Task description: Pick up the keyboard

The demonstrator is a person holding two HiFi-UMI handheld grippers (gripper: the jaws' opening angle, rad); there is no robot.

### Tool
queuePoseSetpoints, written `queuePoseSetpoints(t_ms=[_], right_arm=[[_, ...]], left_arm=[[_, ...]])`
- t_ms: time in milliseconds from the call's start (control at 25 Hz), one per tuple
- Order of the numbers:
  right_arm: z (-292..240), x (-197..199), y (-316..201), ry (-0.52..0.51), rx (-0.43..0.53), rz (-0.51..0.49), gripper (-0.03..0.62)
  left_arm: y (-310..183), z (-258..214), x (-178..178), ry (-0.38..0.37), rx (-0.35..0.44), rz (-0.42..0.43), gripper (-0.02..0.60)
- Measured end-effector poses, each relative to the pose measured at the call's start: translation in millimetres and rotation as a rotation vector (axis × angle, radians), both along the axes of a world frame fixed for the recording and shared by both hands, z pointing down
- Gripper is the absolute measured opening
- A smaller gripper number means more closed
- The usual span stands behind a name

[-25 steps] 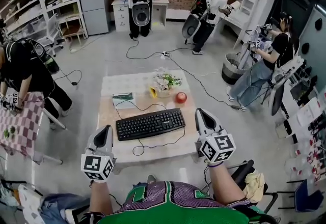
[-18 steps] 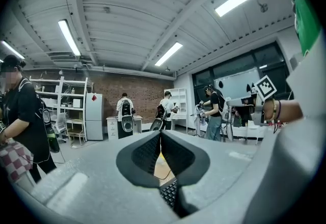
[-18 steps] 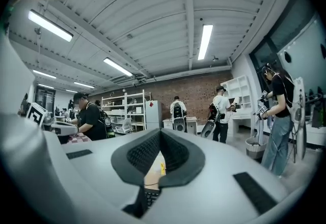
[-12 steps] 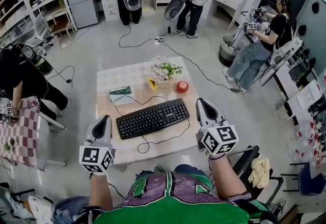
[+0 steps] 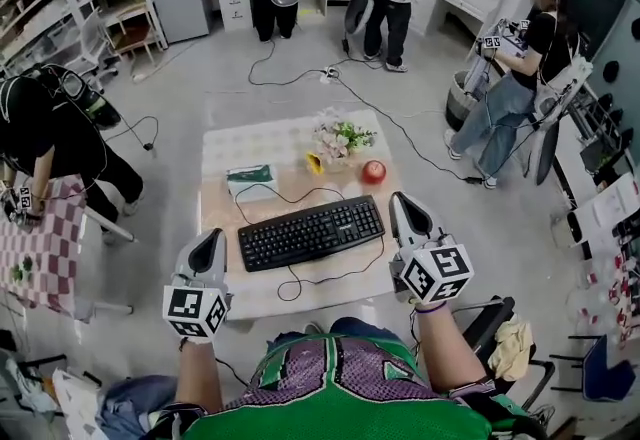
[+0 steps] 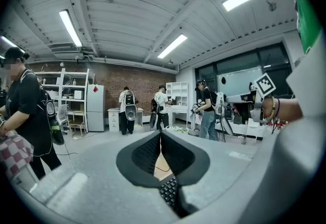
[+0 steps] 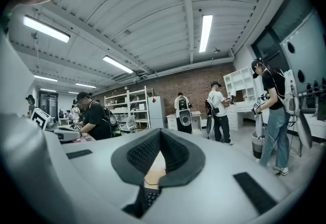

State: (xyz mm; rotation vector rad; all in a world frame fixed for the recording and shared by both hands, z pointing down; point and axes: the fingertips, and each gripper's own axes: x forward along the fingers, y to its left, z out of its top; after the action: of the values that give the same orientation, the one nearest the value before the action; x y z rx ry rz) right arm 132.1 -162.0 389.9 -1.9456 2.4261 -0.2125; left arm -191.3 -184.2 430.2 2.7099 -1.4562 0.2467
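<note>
A black keyboard [image 5: 311, 232] is seen lying flat on the low worktop [image 5: 250, 300] at the middle of the head view, set at a slight slant with its right end higher in the frame. Its black cable [image 5: 312, 280] is looped over the worktop along the lower side of the keyboard. The left gripper [image 5: 212, 236] is held just beside the keyboard's left end, over the worktop's left edge, and the right gripper [image 5: 399, 200] just beside its right end; neither is seen to touch the keyboard. The jaws of both are closed on nothing. In the left gripper view the ribbed pads [image 6: 145, 154] are brought together at their tips, and a strip of keys is shown through the gap below them. In the right gripper view the pads [image 7: 142, 154] are met in the same way, with bare worktop and a few keys visible beneath. Toward the top of the worktop, apart from the keyboard, a green packet [image 5: 249, 174], a bunch of flowers [image 5: 340, 138] and a red apple [image 5: 374, 171] are set out. A person [image 5: 45, 143] is bent over a checked table [image 5: 35, 253] at the left edge of the frame.
</note>
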Motion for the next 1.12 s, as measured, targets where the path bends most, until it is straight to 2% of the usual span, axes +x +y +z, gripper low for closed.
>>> queuePoseSetpoints(t_ms=[200, 520, 840, 960, 1120], right_arm=[[-1, -1, -6, 0.055, 0.003, -0.006, 0.002], [1, 8, -24, 0.055, -0.006, -0.035, 0.002], [-11, 13, -56, 0.063, 0.019, -0.100, 0.002], [-11, 11, -64, 0.066, 0.020, -0.129, 0.002], [-6, 3, -72, 0.080, 0.013, -0.170, 0.015]], left_arm=[[-4, 2, 1, 0.004, -0.003, -0.003, 0.018], [-12, 0, 20, 0.070, -0.018, 0.024, 0.018], [-24, -24, 31, 0.073, 0.039, -0.027, 0.023], [-27, -27, 32, 0.093, 0.040, -0.032, 0.103], [-29, -27, 31, 0.095, 0.043, -0.041, 0.163]])
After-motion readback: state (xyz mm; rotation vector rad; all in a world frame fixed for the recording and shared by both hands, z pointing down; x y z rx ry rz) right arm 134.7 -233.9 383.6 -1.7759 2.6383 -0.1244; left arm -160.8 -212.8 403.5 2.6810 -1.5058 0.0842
